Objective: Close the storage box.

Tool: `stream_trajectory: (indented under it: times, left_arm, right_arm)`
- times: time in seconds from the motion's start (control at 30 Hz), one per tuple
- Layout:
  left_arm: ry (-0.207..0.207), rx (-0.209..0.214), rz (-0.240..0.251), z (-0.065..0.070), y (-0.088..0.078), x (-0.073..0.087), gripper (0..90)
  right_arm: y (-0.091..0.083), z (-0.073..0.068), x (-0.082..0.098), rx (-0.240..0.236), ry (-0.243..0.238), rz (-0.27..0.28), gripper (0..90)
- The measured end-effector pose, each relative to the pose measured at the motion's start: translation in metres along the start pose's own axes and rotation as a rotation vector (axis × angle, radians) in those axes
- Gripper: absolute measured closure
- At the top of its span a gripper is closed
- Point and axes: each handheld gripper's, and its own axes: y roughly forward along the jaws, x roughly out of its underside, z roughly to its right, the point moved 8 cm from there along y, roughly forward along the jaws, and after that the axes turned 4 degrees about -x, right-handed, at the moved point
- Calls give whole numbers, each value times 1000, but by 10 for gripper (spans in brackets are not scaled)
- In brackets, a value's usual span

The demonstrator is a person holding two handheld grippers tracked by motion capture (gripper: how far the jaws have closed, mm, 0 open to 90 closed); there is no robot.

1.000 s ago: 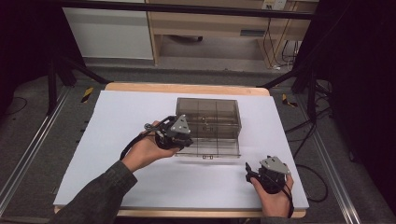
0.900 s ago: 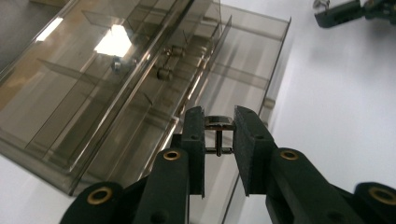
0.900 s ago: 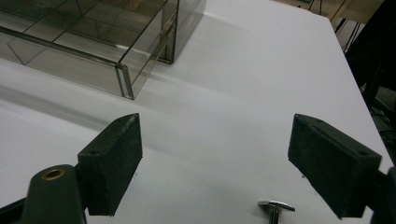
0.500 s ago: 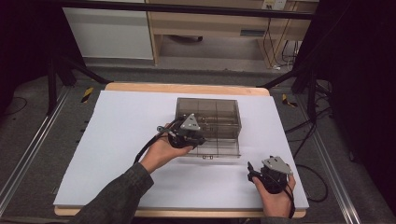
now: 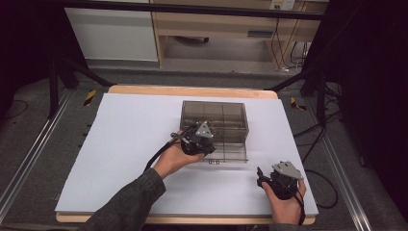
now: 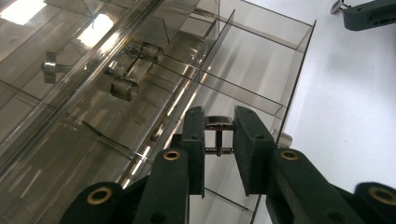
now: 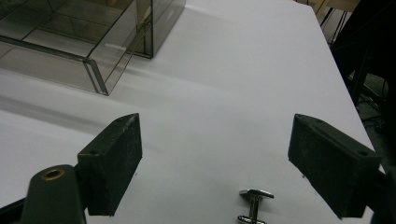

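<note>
Down and over toward the smoky clear organizer box (image 5: 214,126) goes my left gripper (image 5: 202,142) since a second ago, jaws pinched narrow on a small metal cufflink (image 6: 218,135) held above the pulled-out drawer (image 6: 252,70), where two more cufflinks (image 6: 125,88) lie. Near the table's front edge my right gripper (image 5: 276,180) waits, jaws wide, another cufflink (image 7: 254,204) standing between them on the white sheet (image 5: 134,130).

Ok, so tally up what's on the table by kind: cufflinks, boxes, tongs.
Silver metal cufflinks: 3. One is in the left tongs, one is on the white sheet at, and at least one is in the box; reflections may hide more.
Smoky clear plastic divided box: 1
Black tongs: 2, the left tongs and the right tongs.
Total: 6
</note>
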Motion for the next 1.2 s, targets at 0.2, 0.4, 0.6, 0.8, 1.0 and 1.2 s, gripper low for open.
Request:
stream_trajectory:
  times: [0.2,0.4,0.6,0.8,1.0,1.2]
  left_arm:
    - [-2,-19,4,-2,0,1,697]
    - [-15,-34,33,-3,-8,-3,631]
    - [18,-73,72,1,-31,-6,531]
    - [66,-151,90,6,-71,12,368]
    - [37,-208,92,5,-112,57,205]
    - [-20,-264,78,-2,-134,122,175]
  right_arm:
    - [-1,2,0,8,12,0,176]
    - [-1,3,0,15,12,2,180]
    - [-6,7,0,19,25,-3,248]
    - [-12,15,-3,7,59,-65,388]
    - [-16,31,-9,-20,92,-189,507]
    - [-12,37,-5,-61,161,-310,596]
